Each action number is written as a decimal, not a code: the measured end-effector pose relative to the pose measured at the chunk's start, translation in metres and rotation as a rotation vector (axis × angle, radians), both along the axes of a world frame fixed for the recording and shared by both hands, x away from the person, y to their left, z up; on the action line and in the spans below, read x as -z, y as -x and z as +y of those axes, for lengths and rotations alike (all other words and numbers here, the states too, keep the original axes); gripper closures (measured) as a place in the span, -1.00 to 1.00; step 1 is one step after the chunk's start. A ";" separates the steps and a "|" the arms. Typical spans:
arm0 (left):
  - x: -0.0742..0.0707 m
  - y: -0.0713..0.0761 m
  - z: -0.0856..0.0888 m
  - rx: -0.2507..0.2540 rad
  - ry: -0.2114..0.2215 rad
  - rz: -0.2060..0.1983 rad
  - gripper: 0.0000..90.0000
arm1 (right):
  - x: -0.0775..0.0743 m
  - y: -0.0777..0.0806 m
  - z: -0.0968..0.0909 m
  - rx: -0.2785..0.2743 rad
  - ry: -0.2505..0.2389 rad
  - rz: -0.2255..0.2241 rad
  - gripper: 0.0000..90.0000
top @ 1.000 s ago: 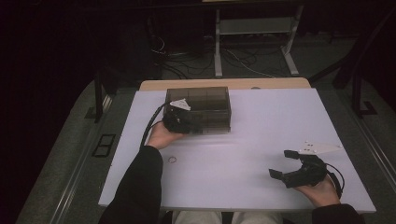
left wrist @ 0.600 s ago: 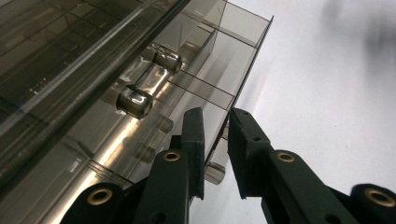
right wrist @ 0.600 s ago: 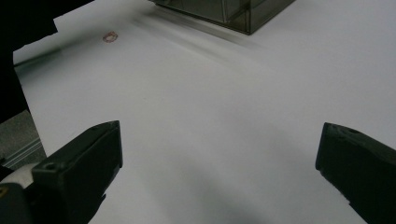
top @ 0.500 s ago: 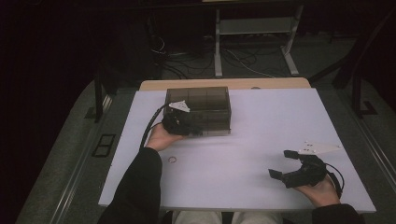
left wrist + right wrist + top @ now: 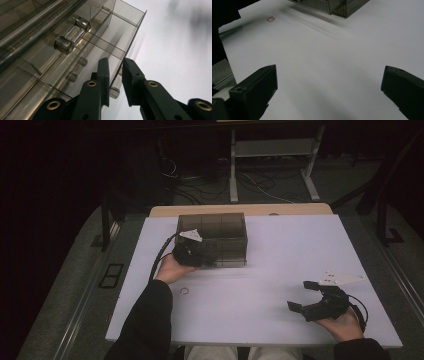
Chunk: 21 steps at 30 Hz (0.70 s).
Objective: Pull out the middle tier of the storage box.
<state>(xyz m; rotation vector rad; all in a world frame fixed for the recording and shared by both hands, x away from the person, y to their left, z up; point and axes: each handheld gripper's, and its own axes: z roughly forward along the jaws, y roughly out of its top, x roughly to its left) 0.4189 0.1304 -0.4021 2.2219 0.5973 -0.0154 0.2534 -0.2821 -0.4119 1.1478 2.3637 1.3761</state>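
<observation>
The smoky translucent plastic compartment box [image 5: 212,239] sits at the far left of the white worktop [image 5: 280,250]. The left tongs [image 5: 115,75] have their jaws nearly together, pinching the box's thin front wall. The right tongs [image 5: 306,297] rest wide apart and empty, near the right edge. Judging by this grip, opening or shifting the box is in hand; next probably comes a steady lift or pull. A small ring [image 5: 184,292] lies nearby.
</observation>
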 end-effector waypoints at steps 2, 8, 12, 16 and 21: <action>0.001 0.002 0.000 0.005 0.004 0.002 0.67 | 0.000 0.000 0.000 0.001 -0.002 0.002 -1.00; 0.002 0.005 0.001 0.003 0.008 0.005 0.67 | 0.000 0.000 0.001 0.000 0.000 0.002 -1.00; 0.003 0.006 0.002 -0.002 0.021 0.004 0.67 | 0.000 0.000 0.001 -0.001 0.001 0.002 -1.00; 0.004 0.008 0.002 -0.005 0.031 0.012 0.68 | 0.000 0.000 0.000 -0.001 -0.003 0.003 -1.00; 0.004 0.011 0.000 0.005 0.029 0.016 0.70 | 0.000 -0.001 0.001 0.000 0.002 0.002 -1.00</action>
